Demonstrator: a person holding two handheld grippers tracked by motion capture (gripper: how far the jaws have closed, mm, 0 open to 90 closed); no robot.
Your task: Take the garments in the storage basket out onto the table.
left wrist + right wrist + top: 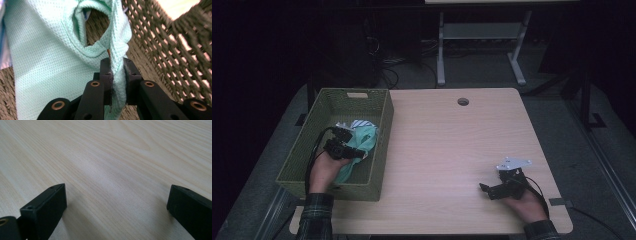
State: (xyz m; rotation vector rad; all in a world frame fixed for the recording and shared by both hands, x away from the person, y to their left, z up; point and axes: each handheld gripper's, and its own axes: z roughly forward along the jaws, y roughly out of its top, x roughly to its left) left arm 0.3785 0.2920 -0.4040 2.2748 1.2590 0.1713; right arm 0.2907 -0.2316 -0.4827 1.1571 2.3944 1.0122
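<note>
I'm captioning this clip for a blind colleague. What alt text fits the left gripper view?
The left gripper has its two black jaws pinched on a fold of a mint-green knitted cloth, seen close up. The cloth lies inside a woven basket, whose open-weave wall rises at the right.

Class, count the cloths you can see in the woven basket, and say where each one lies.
2: a mint cloth pinched by the left gripper; a white-and-blue cloth beneath it. More may be hidden.

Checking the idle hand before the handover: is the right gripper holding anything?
No: the right gripper has its jaws wide apart over the bare wooden table, nothing between them.
</note>
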